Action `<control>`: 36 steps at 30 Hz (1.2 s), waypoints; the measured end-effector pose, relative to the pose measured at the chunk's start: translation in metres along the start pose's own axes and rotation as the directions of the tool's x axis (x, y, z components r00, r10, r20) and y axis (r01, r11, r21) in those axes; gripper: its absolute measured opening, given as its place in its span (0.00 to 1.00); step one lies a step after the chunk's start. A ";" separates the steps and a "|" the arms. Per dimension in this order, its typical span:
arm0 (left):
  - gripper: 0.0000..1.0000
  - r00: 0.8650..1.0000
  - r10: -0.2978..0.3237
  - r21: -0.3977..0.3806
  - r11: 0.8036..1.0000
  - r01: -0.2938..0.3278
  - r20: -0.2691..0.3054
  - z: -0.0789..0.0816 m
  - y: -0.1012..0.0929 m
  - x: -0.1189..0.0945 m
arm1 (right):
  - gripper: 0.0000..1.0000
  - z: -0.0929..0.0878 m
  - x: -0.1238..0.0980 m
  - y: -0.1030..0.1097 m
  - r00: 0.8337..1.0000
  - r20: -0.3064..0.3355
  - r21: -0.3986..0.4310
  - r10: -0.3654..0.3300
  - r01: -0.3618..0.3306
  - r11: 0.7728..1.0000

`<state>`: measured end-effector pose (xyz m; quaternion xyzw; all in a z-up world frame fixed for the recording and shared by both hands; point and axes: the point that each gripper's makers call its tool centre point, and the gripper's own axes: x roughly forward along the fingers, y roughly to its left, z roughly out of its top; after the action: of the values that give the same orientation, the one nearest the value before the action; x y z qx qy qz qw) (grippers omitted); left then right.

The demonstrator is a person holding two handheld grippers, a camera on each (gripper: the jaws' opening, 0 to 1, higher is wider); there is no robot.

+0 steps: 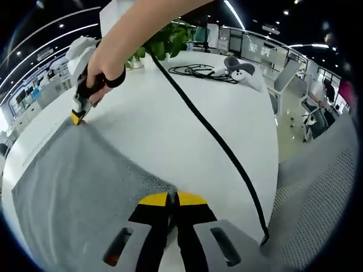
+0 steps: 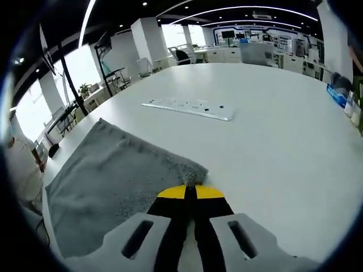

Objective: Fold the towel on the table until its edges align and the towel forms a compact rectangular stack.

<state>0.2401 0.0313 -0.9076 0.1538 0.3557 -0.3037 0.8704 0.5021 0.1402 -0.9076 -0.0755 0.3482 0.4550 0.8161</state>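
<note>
While the towel [image 1: 85, 181] lies flat and grey on the white table [image 1: 170, 124], you've got a corner of it in each gripper. In the left gripper view, your left gripper [image 1: 172, 199] sits at the bottom with its yellow-tipped jaws pressed together, the near corner of the cloth bunched right at the tips, so it's pinching the towel. Up at the far left corner, your right gripper [image 1: 77, 117] comes into that same view, yellow tip down on the cloth's edge, your hand [image 1: 104, 71] wrapped round its handle and your bare forearm reaching in from the top. A black cable [image 1: 215, 136] trails from there across the table to the lower right. Beyond it sit a green plant [image 1: 167, 39], a coil of cord [image 1: 198, 71] and a grey chair [image 1: 317, 192] at the right edge.

Over in the right gripper view, the right gripper [image 2: 189, 192] has its jaws clenched too, a small tuft of towel [image 2: 108, 181] corner caught between the yellow tips. The cloth spreads away to the left, towards the table's [image 2: 272, 130] edge. A white power strip [image 2: 187, 107] lies well beyond it, and the open office with pillars and ceiling lights runs behind.
</note>
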 end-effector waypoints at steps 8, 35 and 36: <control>0.04 0.998 -0.059 0.042 0.997 0.058 0.027 0.021 -0.019 0.012 | 0.00 -0.011 -0.025 -0.029 0.999 -0.001 0.022 -0.049 0.049 0.999; 0.04 0.996 -0.083 0.043 0.996 0.081 0.041 0.027 -0.026 0.014 | 0.08 -0.011 -0.028 -0.048 0.996 0.034 0.164 -0.080 0.074 0.984; 0.04 0.996 -0.083 0.041 0.996 0.081 0.044 0.027 -0.026 0.014 | 0.08 -0.011 -0.028 -0.048 0.996 0.034 0.168 -0.083 0.076 0.983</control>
<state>0.2455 -0.0076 -0.9003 0.1492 0.3356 -0.3496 0.8619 0.5251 0.0882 -0.9070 -0.0114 0.3651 0.3929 0.8439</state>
